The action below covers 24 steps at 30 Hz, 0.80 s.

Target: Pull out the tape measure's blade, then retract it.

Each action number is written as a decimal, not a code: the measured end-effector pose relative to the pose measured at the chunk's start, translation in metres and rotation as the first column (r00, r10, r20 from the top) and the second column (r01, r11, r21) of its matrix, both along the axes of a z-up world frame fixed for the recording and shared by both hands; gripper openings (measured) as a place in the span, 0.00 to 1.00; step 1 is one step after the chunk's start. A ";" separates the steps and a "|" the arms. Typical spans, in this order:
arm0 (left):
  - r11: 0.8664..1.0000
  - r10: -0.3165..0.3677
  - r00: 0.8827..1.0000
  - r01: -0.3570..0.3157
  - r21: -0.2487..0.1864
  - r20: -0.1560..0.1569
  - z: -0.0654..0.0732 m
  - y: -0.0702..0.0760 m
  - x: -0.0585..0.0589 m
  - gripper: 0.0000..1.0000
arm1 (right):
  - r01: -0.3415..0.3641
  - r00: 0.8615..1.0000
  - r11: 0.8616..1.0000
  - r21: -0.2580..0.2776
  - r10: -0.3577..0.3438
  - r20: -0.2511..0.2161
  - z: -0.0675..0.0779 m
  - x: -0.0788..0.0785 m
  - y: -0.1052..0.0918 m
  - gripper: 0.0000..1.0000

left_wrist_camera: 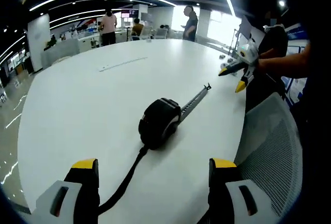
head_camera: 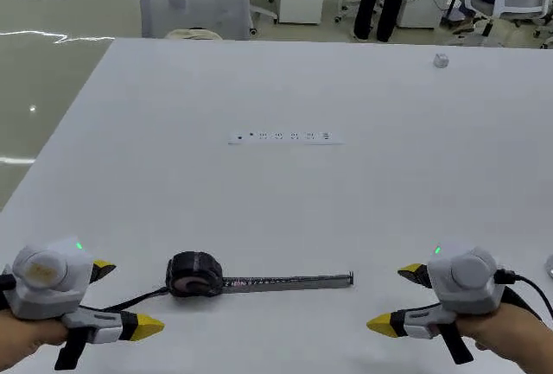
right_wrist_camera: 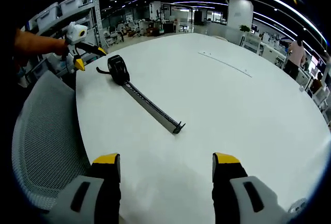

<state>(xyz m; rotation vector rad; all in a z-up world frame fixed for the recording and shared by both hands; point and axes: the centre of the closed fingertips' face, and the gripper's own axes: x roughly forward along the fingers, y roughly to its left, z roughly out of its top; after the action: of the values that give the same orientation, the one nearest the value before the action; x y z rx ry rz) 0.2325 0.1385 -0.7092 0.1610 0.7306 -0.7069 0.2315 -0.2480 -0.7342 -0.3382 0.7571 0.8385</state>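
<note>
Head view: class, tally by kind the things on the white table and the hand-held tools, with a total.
Tape measure: 1
Socket strip: 1
Small round object: 1
Tools: 2 (left tool, right tool)
Total: 5

Printed marks on the blade [head_camera: 289, 282] are too small to read, as are those on the white strip [head_camera: 285, 137] at the middle of the tabletop [head_camera: 173, 184]. A small pale object [head_camera: 441, 61] near the far edge is too tiny to identify. The head view's bottom edge cuts off the left hand [head_camera: 26, 339] and the right hand [head_camera: 511, 337].
</note>
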 end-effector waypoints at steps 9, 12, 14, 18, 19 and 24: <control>0.986 0.154 0.988 -0.151 -0.077 0.032 0.014 0.035 -0.015 0.99 | 0.091 0.992 0.995 0.035 -0.094 0.079 0.010 -0.014 -0.017 0.87; 0.985 0.160 0.985 -0.156 -0.067 0.058 0.016 0.039 -0.020 1.00 | 0.122 0.989 0.991 0.046 -0.126 0.077 0.015 -0.017 -0.021 0.92; 0.986 0.169 0.976 -0.169 -0.016 0.137 0.020 0.049 -0.017 1.00 | 0.132 0.988 0.990 0.045 -0.135 0.070 0.015 -0.020 -0.025 0.93; 0.979 0.203 0.973 -0.198 -0.050 0.107 0.019 0.053 -0.019 1.00 | 0.158 0.983 0.986 0.050 -0.162 0.087 0.021 -0.029 -0.032 0.97; 0.979 0.202 0.972 -0.195 -0.063 0.121 0.022 0.052 -0.019 1.00 | 0.163 0.982 0.985 0.049 -0.167 0.092 0.020 -0.030 -0.035 0.98; 0.977 0.179 0.978 -0.164 -0.138 0.105 0.027 0.038 -0.025 1.00 | 0.216 0.971 0.975 0.042 -0.219 0.091 0.018 -0.039 -0.049 1.00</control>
<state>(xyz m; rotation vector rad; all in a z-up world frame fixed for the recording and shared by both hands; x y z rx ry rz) 0.2077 0.1763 -0.6821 0.0206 0.5773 -0.5722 0.1922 -0.2965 -0.7157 -0.2595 0.6776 0.6225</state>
